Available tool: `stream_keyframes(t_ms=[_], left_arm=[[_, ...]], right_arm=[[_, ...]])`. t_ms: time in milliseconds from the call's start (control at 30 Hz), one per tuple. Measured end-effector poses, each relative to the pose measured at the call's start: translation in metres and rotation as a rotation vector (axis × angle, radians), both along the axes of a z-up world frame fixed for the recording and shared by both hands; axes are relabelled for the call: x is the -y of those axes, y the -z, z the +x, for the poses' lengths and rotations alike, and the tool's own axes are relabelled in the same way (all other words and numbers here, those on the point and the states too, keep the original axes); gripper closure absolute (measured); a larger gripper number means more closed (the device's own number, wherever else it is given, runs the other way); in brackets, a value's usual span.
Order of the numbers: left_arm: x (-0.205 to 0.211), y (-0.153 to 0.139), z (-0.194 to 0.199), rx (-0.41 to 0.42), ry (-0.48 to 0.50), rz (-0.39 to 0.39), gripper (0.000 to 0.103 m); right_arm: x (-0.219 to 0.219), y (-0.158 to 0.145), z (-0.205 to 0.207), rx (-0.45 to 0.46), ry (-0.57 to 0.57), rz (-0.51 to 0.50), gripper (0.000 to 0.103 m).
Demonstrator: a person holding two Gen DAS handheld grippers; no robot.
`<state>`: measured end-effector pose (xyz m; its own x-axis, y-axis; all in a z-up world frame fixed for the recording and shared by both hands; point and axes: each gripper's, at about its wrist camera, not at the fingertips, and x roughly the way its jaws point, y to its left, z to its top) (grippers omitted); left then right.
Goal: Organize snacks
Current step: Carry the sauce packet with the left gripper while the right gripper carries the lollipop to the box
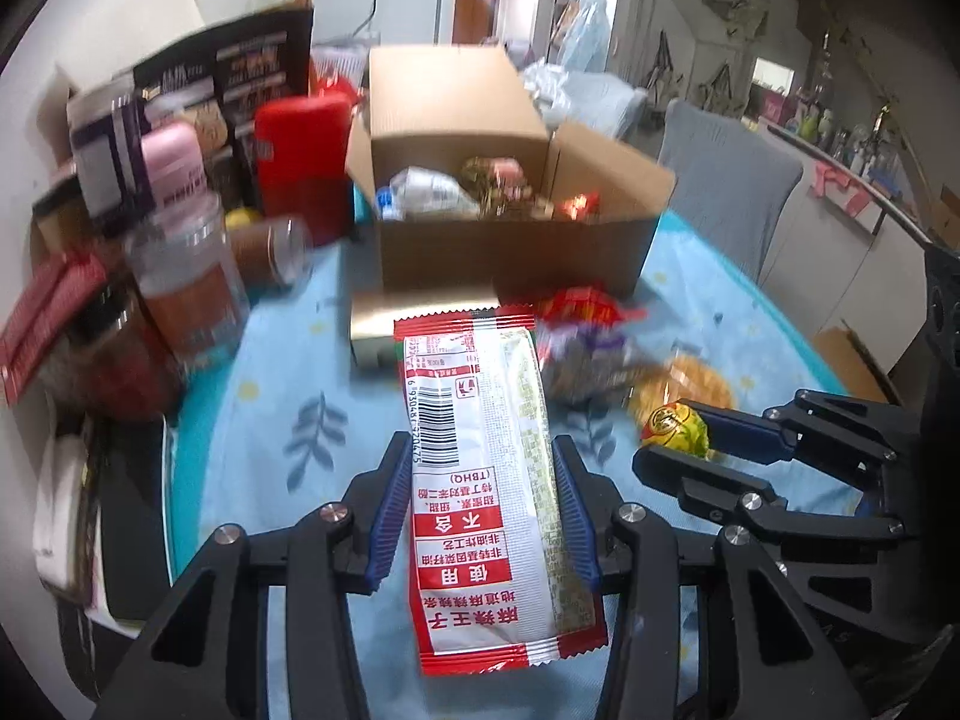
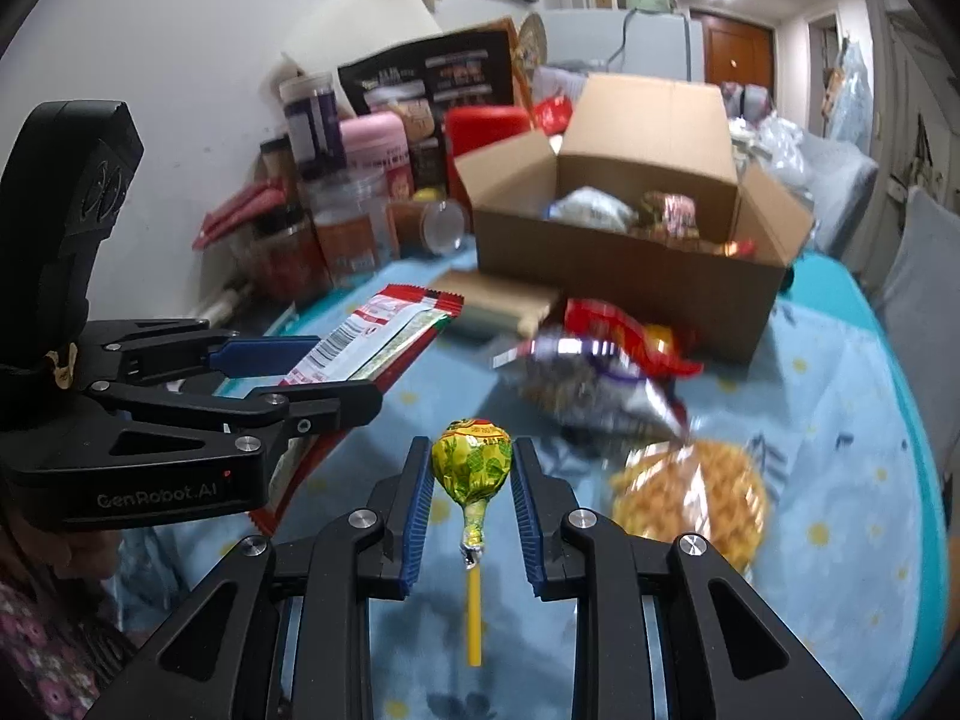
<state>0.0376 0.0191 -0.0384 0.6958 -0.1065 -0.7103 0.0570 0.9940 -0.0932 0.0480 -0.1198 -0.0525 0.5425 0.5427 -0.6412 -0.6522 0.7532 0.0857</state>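
Two snacks are in grip, both in front of the open cardboard box (image 2: 624, 276): left gripper (image 1: 483, 504) has its jaws pinching one red-and-white spicy strip packet (image 1: 480, 480) by its long edges, right gripper (image 2: 471, 498) has its jaws closed on one green-yellow wrapped lollipop (image 2: 472, 462), stick hanging toward the camera. Risks, my call: the slick, floppy packet could slide out or catch the box's near wall, and the round lollipop head could pop from the pads if tilted. Loose on the counter (image 2: 840, 420) in front of the box: one red bag (image 2: 624, 330), one dark foil bag (image 2: 594, 390), one clear bag of orange-yellow snacks (image 2: 690, 498), one gold bar (image 2: 504, 303); several snacks already inside.
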Motion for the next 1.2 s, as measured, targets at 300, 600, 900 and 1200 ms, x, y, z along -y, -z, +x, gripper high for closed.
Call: stream_keyframes(t_ms=[300,600,900,1200], left_arm=[[0.003,-0.040,0.023,0.116,0.020,-0.001,0.058],[0.009,-0.075,0.059,0.208,0.051,-0.007,0.058],[0.006,-0.105,0.107,0.302,0.058,-0.004,0.058],[-0.002,-0.123,0.158,0.360,0.029,-0.005,0.058]], right_arm=[[0.003,-0.040,0.023,0.093,0.024,0.007,0.077],[0.011,-0.076,0.058,0.173,0.074,0.021,0.077],[0.002,-0.110,0.102,0.299,0.089,0.018,0.077],[-0.008,-0.128,0.150,0.355,0.098,0.015,0.077]])
